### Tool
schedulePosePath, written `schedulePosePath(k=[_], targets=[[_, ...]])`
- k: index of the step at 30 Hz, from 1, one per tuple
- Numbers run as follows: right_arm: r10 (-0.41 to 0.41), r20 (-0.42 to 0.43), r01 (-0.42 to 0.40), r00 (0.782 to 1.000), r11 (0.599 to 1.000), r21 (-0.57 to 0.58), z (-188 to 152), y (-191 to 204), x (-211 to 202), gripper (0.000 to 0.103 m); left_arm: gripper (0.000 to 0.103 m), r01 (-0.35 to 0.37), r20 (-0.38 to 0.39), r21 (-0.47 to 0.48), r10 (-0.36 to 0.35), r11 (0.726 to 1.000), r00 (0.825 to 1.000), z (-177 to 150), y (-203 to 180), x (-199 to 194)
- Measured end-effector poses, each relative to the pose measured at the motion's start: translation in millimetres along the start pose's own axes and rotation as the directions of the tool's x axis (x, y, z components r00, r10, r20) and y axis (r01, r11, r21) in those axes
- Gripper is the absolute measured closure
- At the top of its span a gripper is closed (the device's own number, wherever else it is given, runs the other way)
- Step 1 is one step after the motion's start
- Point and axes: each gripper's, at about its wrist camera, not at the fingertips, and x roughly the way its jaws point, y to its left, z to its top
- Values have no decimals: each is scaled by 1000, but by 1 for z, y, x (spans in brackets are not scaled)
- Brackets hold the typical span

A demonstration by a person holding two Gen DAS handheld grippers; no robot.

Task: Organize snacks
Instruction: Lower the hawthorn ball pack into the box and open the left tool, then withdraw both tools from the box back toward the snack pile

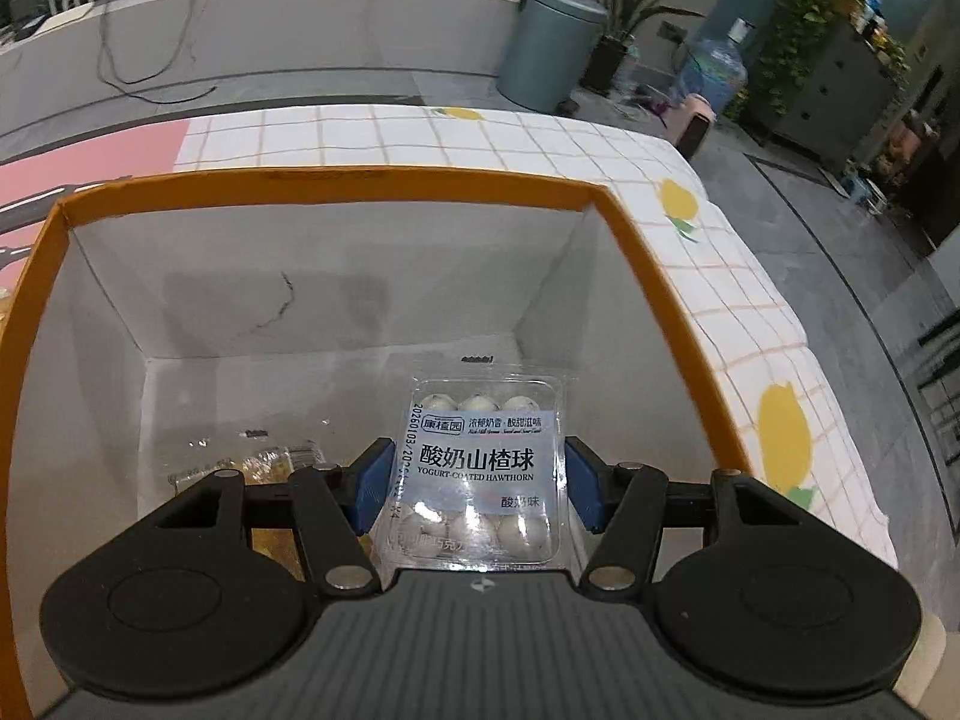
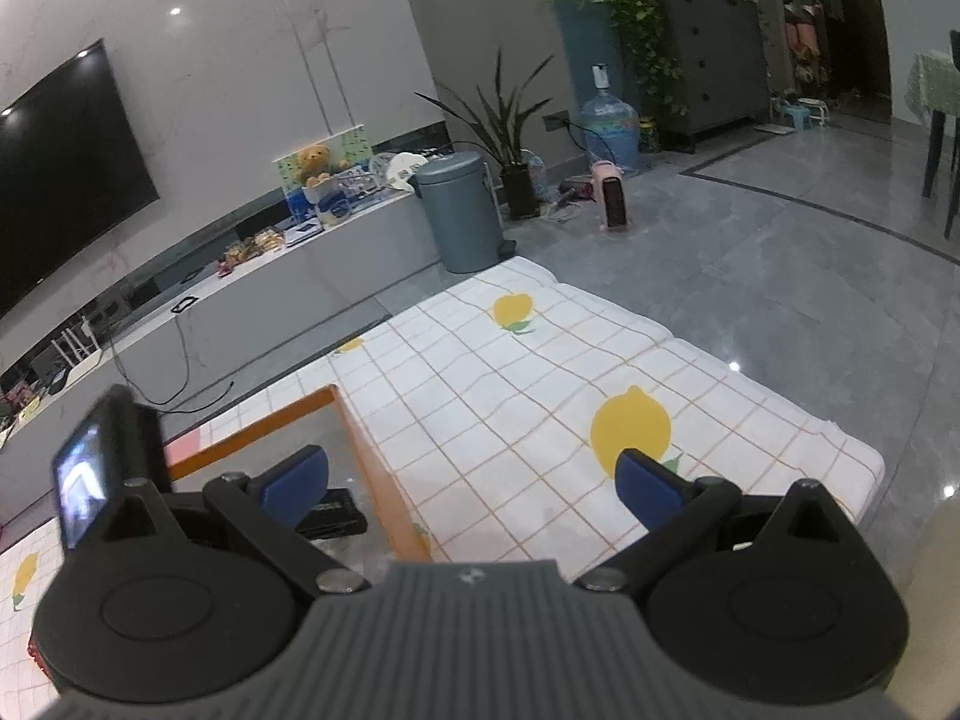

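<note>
My left gripper is shut on a clear pack of yogurt-coated hawthorn balls, its blue pads pressing the pack's two sides. It hangs inside a white box with an orange rim, low over the box floor. A yellowish snack bag lies on the box floor to the left, partly hidden by the gripper. In the right wrist view my right gripper stands open with nothing between its fingers, over the lemon-print tablecloth beside the box corner.
The box stands on a table with a checked lemon cloth whose edge drops to a grey floor at the right. A grey bin, plants, a water jug and a low TV bench stand beyond. The left gripper's camera shows at left.
</note>
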Motion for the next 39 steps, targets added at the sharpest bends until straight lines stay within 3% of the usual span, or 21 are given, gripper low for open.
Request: schedulePosePath(k=[5, 7, 9, 22, 39], targets=[[4, -4, -4, 1000, 1000, -18, -2, 6, -1, 4, 33, -41, 35, -9, 41, 999, 999, -3, 4, 1], [0, -4, 0, 1000, 1000, -25, -3, 7, -1, 4, 26, -61, 48, -23, 62, 998, 997, -3, 6, 0], [-2, -3, 2, 1000, 1000, -29, -3, 7, -1, 4, 12, -57, 43, -37, 59, 998, 997, 1, 3, -1], [10, 4, -10, 1000, 999, -50, -4, 20, -2, 4, 12, 27, 122, -27, -24, 999, 992, -5, 19, -87], [68, -2, -68, 998, 986, -152, -16, 57, 0, 4, 11, -69, 243, 24, 61, 997, 968, -34, 46, -179]])
